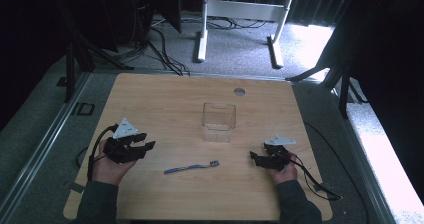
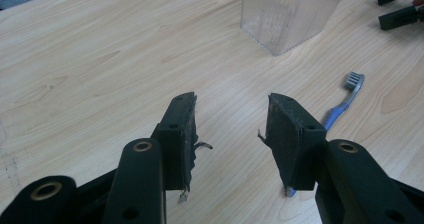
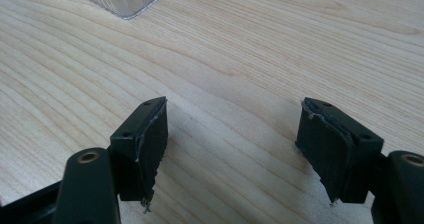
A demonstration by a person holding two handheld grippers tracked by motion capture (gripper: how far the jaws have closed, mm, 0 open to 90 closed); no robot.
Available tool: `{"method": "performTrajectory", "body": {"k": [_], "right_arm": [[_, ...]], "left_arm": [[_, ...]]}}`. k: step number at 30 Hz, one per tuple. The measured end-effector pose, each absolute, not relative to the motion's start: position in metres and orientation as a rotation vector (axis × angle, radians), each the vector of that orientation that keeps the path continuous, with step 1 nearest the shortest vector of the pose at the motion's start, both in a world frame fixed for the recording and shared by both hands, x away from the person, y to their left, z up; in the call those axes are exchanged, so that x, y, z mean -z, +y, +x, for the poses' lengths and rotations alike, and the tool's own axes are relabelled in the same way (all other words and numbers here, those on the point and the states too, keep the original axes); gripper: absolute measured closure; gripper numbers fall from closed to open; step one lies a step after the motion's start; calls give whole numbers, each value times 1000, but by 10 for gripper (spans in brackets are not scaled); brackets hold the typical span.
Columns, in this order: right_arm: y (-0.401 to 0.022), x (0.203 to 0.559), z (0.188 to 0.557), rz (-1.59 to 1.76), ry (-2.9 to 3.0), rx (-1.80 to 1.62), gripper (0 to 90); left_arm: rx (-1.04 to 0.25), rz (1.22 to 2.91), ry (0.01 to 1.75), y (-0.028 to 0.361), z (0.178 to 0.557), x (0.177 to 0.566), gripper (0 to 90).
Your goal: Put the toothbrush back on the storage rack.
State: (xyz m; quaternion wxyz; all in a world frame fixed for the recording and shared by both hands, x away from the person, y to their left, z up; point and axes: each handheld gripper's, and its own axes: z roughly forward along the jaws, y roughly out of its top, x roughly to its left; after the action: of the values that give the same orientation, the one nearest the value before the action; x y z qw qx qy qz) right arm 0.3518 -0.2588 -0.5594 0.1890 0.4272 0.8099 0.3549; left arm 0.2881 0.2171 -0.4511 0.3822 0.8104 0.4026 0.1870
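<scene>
The fingers [image 2: 180,134] of the left gripper [image 1: 142,145] are spread wide and hold nothing; in the left gripper view the bare bench [image 1: 170,99] shows between them. The blue toothbrush [image 1: 192,167] lies flat on the bench just to the right of this gripper and a little nearer to the person. Its long axis runs almost left to right across the bench, with the grey bristle head [image 2: 354,80] at the right end, slightly farther from the person than the handle end. In the left gripper view the handle passes behind the right finger, so the brush is off to that side and not between the fingers. The right gripper [image 1: 256,157] is also spread and empty, its fingers [image 3: 145,144] over bare wood, near the bristle end. I judge that the left gripper is a bit nearer to the handle. The clear plastic container [image 1: 219,121] stands upright beyond the brush, well apart from it, with its mouth open upward. The bench around the brush is free, and the near edge is not close.
</scene>
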Motion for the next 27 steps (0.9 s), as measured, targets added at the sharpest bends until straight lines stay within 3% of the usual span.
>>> {"method": "performTrajectory", "body": {"k": [27], "right_arm": [[-259,559,352,1201,2278,-997,280]], "left_arm": [[-443,2223,912,190,299,437,560]]}}
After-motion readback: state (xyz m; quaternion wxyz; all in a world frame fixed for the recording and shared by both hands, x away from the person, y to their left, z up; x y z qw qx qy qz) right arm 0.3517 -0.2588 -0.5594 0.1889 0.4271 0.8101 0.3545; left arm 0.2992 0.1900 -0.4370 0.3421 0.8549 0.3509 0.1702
